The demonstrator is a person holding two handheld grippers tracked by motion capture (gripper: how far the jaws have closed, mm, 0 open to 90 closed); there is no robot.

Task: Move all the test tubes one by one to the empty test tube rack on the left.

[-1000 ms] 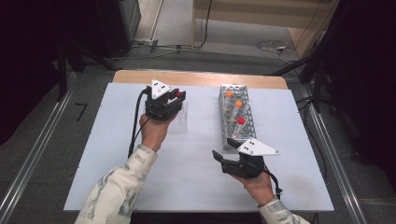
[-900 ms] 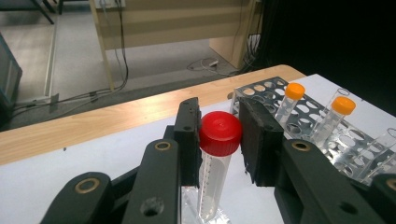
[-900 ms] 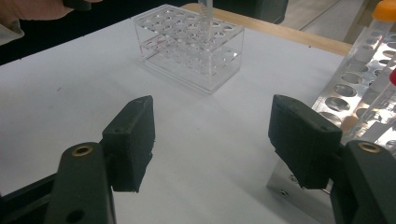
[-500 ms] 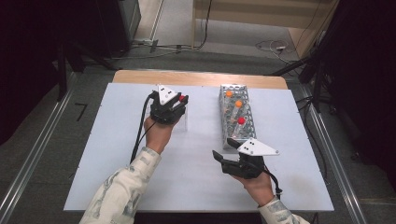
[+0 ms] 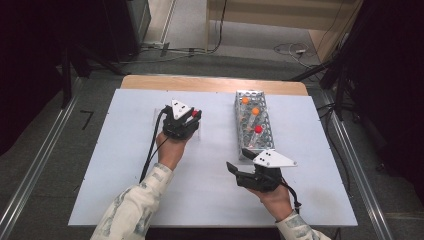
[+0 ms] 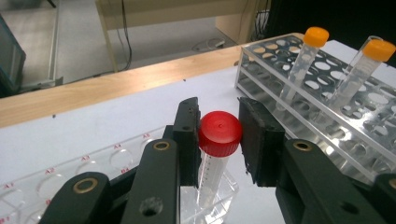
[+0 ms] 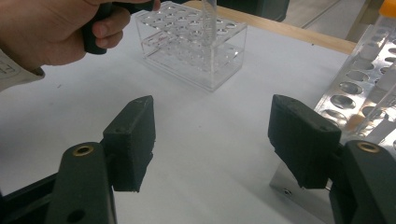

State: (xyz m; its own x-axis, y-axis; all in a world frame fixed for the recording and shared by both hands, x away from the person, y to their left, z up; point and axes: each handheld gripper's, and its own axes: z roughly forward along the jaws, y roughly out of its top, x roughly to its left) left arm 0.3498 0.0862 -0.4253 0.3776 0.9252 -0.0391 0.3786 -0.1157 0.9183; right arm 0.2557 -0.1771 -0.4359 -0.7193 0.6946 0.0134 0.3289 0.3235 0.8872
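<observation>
My left gripper (image 5: 191, 117) (image 6: 217, 140) is shut on a clear tube with a red cap (image 6: 219, 132) (image 5: 195, 113), held upright by the cap. The tube's lower end (image 7: 208, 18) reaches down into a clear plastic rack (image 6: 93, 168) (image 7: 191, 42) (image 5: 198, 132) beneath it. My right gripper (image 5: 236, 159) (image 7: 210, 135) stands open with nothing between its fingers, low over the white table near the front end of the metal rack (image 5: 254, 140) (image 7: 359, 88).
The perforated metal rack (image 6: 327, 93) lies to the right of the clear one and holds two orange-capped tubes (image 5: 245, 100) (image 6: 316, 35) and a red-capped one (image 5: 258, 129). A wooden strip (image 5: 210, 84) runs along the white table's (image 5: 125, 190) far edge.
My left gripper has sunk a little with the red-capped tube, down onto the clear rack. The right gripper has kept still.
</observation>
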